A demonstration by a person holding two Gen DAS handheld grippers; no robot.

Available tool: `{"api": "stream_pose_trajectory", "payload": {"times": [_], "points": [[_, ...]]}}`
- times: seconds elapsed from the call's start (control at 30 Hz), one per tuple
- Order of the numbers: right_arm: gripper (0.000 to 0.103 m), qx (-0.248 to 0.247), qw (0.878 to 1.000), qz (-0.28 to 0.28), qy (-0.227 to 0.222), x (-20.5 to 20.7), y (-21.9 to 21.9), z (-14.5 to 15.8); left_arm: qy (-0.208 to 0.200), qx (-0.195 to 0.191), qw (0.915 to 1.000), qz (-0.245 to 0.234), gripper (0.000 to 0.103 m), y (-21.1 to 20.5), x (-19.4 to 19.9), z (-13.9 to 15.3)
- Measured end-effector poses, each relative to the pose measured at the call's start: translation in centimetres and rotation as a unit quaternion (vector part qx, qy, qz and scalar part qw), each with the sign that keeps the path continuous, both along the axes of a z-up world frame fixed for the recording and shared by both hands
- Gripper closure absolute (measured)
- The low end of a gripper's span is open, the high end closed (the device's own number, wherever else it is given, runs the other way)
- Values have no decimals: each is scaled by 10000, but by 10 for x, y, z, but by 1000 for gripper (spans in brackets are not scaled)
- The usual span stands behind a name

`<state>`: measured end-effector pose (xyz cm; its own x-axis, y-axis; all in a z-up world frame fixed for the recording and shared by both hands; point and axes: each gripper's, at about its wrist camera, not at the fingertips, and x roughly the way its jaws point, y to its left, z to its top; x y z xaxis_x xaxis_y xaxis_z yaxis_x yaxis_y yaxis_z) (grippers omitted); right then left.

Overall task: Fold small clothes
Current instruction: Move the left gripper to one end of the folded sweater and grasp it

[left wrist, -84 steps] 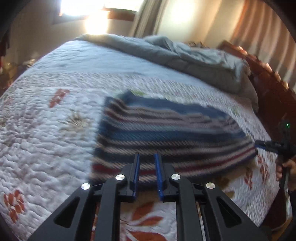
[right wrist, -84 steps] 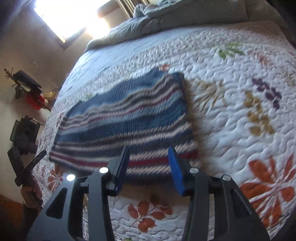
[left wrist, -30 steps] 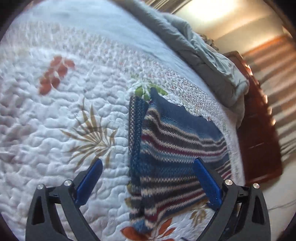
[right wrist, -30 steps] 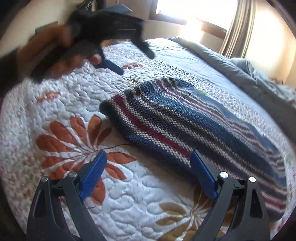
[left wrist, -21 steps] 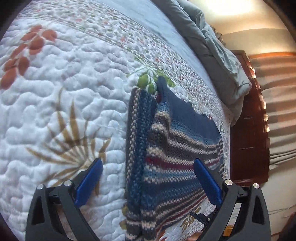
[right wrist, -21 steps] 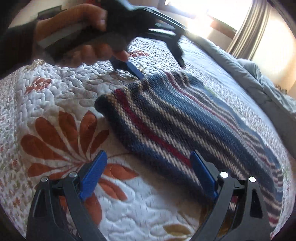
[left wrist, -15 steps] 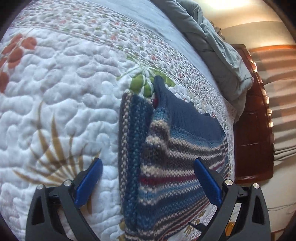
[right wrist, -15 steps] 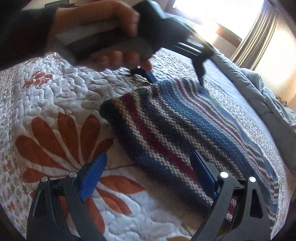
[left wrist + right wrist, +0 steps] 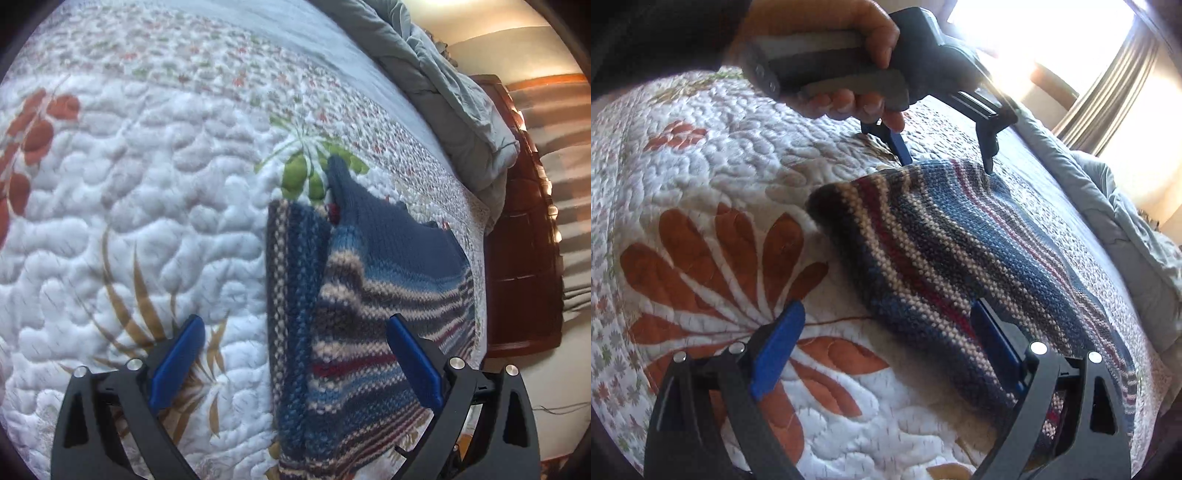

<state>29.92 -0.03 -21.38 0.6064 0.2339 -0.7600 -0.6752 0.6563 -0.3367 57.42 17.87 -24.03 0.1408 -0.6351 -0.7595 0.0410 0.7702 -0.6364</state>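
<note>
I read no writing anywhere — both my left gripper (image 9: 295, 354) and right gripper (image 9: 886, 343) hang jaws spread over the striped blue knitted sweater (image 9: 354, 314) on the quilted floral bedspread (image 9: 129, 221).

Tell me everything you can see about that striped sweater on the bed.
The sweater is a chunky knit in blue, cream, grey and dark red stripes, with a plain blue part at its far end. It lies folded into a long band on the quilt, one narrow strip showing along its side. The left gripper hangs open over one end, its fingertips at or just above the knit. The right gripper is open at the near edge, one finger over the wool.
</note>
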Motion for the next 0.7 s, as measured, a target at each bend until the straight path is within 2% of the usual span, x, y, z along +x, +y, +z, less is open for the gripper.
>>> {"api": "stream_pose_trajectory", "payload": {"times": [0.07, 0.17, 0.3, 0.37, 0.43, 0.53, 0.6, 0.67, 0.7], "points": [[12, 28, 10000, -2, 37, -2, 0, -2, -12, 14, 9999, -121, 4, -4, -1, 0], [12, 49, 10000, -12, 58, -1, 3, -1, 104, -328, 9994, -100, 4, -9, 4, -2], [12, -13, 10000, -49, -21, 5, 7, 0, 136, -710, 9967, -370, 4, -32, 12, -2], [12, -84, 9999, -84, -75, 8, 9, -2, 185, -647, 9972, -324, 4, -37, 18, -7], [12, -221, 9996, -96, -140, 11, 13, -5, 236, -756, 9968, -138, 4, -34, 25, -10], [11, -440, 9984, -46, -341, 18, 26, -10, 258, -873, 9958, -133, 7, -32, 31, -10], [11, -612, 9966, -30, -553, 22, 35, -12, 265, -723, 9968, -213, 21, -32, 30, -10], [10, -760, 9939, -53, -794, 28, 44, -13, 301, -555, 9977, -231, 45, -26, 28, -12], [11, -861, 9921, -83, -911, 32, 49, -15, 336, -538, 9977, -228, 49, -21, 28, -13]]}}
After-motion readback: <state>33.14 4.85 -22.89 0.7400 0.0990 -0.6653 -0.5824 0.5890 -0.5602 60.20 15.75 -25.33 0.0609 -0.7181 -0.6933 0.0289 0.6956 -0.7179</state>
